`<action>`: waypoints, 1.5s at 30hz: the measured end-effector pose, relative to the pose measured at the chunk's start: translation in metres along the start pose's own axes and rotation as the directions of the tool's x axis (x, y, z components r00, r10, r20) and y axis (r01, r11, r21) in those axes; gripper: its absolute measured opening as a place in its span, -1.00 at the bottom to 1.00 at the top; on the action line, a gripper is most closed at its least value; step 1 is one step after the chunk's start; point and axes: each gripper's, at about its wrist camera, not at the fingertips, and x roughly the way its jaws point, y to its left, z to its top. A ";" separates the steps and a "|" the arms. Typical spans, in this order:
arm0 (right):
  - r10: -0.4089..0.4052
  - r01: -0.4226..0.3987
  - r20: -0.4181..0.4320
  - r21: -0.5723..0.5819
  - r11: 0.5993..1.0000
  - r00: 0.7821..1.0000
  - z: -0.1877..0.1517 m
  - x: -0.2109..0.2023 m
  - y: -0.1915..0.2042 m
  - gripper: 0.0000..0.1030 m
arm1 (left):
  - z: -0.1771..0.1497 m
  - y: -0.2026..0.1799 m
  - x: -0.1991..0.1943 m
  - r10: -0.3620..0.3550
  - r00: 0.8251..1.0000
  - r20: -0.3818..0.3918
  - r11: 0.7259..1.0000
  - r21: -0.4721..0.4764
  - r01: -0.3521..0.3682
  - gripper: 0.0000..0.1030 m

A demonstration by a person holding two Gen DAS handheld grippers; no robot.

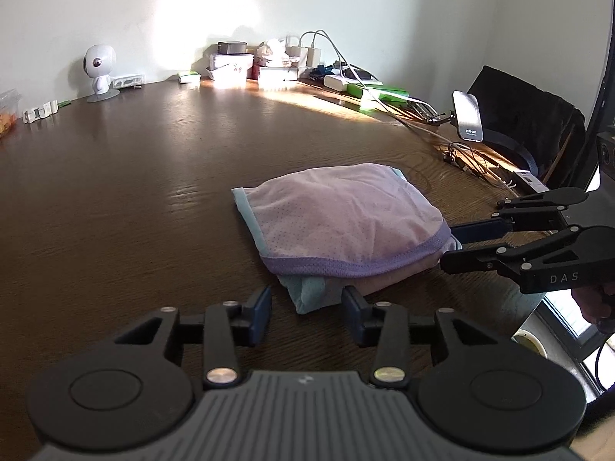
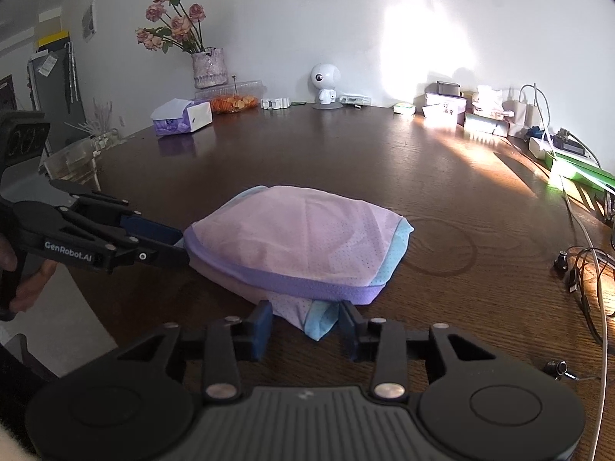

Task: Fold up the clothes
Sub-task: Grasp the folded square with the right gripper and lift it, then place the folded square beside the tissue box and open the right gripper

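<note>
Left wrist view: a folded pile of clothes point(image 1: 346, 223), pink mesh with purple and pale blue trim, is seen lying on the dark wooden counter point(image 1: 134, 176). The left tool point(image 1: 306, 309) is held with its jaws apart, a pale blue corner of the pile lying between the fingertips. The right tool point(image 1: 457, 244) is seen at the pile's right edge, also spread, not clamped on the cloth. Right wrist view: the same pile point(image 2: 300, 242) is shown just ahead of the right tool point(image 2: 305, 320), with the left tool point(image 2: 169, 246) at its left edge.
</note>
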 end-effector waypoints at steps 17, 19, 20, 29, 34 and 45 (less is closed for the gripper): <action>-0.077 0.079 -0.029 0.073 0.994 0.997 0.017 0.020 -0.005 -0.94 | 0.027 0.005 0.026 0.035 0.999 -0.017 0.999 -0.041 -0.036 -0.90; -0.084 0.087 -0.040 0.086 0.993 0.996 0.025 0.028 -0.011 -0.94 | 0.038 0.008 0.037 0.046 0.999 -0.017 0.998 -0.043 -0.047 -0.91; -0.085 0.089 -0.047 0.095 0.992 0.995 0.029 0.032 -0.015 -0.94 | 0.045 0.011 0.043 0.054 0.998 -0.020 0.997 -0.046 -0.054 -0.91; -0.124 0.140 -0.123 0.139 0.980 0.985 0.091 0.091 -0.080 -0.94 | 0.126 0.035 0.121 0.100 0.995 -0.026 0.993 -0.060 -0.102 -0.93; -0.160 0.184 -0.151 0.156 0.970 0.975 0.137 0.134 -0.135 -0.94 | 0.163 0.058 0.164 0.112 0.993 -0.032 0.989 -0.090 -0.115 -0.93; -0.160 0.179 -0.166 0.109 0.978 0.973 0.223 0.244 -0.215 -0.94 | 0.250 0.120 0.259 0.227 0.974 -0.006 0.967 -0.121 -0.226 -0.94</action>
